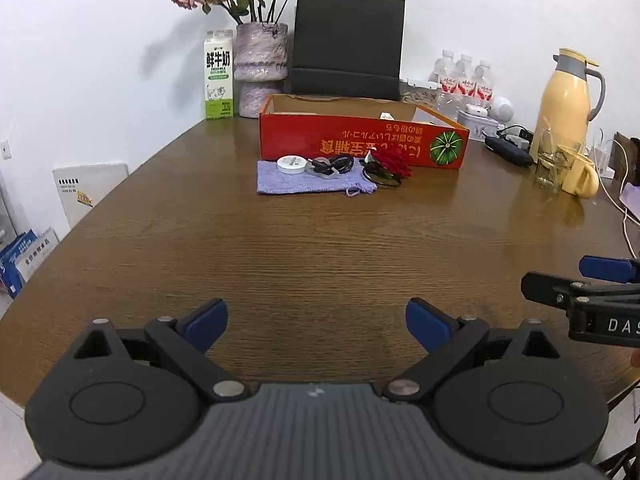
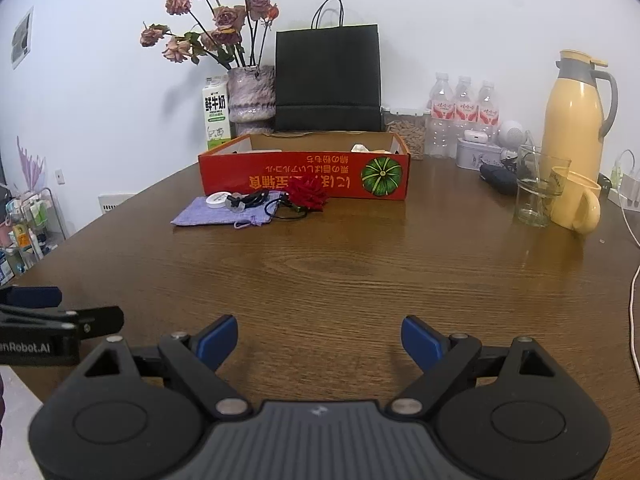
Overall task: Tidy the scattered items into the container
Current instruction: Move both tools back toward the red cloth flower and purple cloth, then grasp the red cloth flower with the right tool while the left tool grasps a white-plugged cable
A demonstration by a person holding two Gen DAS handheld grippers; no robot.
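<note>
A red cardboard box stands open at the far middle of the wooden table. In front of it lie a purple drawstring pouch, a white round tin, a coiled black cable and a red artificial rose. My left gripper is open and empty over the near table. My right gripper is open and empty, far from the items. Each gripper shows at the edge of the other's view.
Behind the box stand a milk carton, a vase of dried roses and a black paper bag. At the right are water bottles, a yellow thermos, a glass, a yellow mug and white cables.
</note>
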